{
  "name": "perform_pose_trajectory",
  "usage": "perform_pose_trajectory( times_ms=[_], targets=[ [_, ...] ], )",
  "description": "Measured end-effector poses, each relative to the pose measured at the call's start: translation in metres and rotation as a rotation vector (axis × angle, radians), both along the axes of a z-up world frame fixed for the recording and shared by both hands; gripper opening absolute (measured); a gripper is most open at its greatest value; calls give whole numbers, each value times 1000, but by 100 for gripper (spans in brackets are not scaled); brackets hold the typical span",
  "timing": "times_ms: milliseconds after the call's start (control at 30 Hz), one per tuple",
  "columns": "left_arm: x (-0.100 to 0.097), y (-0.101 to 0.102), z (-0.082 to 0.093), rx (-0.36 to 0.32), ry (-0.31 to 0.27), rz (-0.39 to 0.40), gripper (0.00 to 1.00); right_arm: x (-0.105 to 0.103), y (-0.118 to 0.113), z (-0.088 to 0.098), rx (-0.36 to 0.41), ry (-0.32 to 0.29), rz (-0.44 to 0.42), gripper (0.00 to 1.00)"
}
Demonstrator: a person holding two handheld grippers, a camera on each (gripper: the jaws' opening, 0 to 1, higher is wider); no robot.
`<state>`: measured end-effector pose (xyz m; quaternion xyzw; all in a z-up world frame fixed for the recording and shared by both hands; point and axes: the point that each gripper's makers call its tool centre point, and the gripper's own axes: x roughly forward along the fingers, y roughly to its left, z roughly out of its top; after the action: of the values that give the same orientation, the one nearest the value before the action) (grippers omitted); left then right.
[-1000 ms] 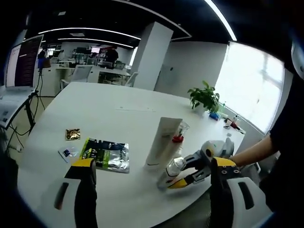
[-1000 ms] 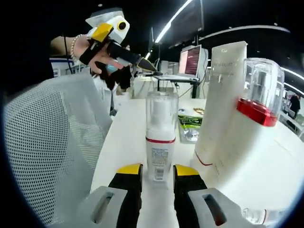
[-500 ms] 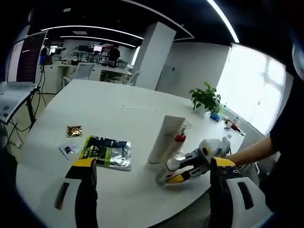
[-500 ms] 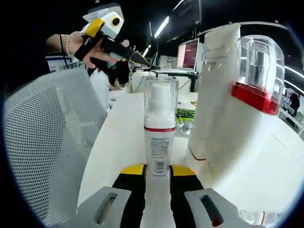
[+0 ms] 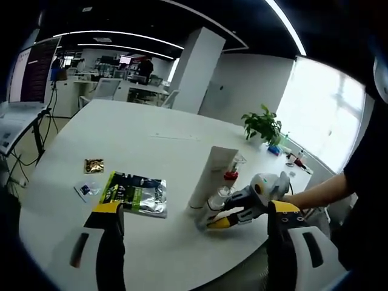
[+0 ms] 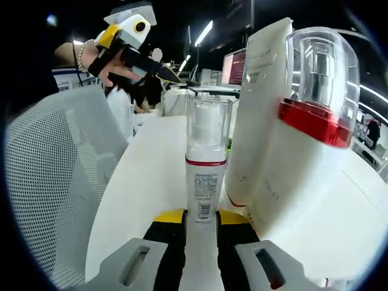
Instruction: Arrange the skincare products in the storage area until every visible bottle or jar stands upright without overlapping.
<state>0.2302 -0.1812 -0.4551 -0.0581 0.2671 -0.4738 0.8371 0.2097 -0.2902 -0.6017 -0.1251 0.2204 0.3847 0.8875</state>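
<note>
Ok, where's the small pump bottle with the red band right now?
In the right gripper view the small pump bottle stands upright on the white table, its base between the right gripper fingers, just left of the tall white tube.

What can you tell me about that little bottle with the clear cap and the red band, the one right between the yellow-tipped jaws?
The small bottle stands upright on the white table. It has a white body with a printed label and barcode, a thin red ring at the neck and a clear plastic cap over a white pump top. The right gripper has its jaws closed on the base. A tall white tube stands close beside it; whether they touch is unclear.
</note>
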Motion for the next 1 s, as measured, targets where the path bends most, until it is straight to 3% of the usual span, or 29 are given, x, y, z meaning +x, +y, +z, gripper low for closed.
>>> perform_pose_trajectory(
  times_ms=[433, 633, 700, 733, 800, 1000],
  targets=[
    [1, 0, -1, -5, 1, -2, 92, -4, 1, 0, 13, 27, -2, 15],
    [-1, -2, 4, 4, -18, -23, 93, -12, -3, 6, 23, 52, -43, 16],
    [-1, -1, 6, 5, -25, -29, 93, -15, -3, 9, 65, 89, -81, 17],
    [-1, -1, 8, 2, -28, -31, 93, -20, -1, 10, 84, 116, -85, 19],
    [-1, -1, 9, -3, -30, -32, 93, -21, -4, 6, 56, 98, -76, 20],
    [-5, 3, 12, -14, -31, -40, 92, -33, -5, 12, 45, 123, -92, 37]
  ],
)
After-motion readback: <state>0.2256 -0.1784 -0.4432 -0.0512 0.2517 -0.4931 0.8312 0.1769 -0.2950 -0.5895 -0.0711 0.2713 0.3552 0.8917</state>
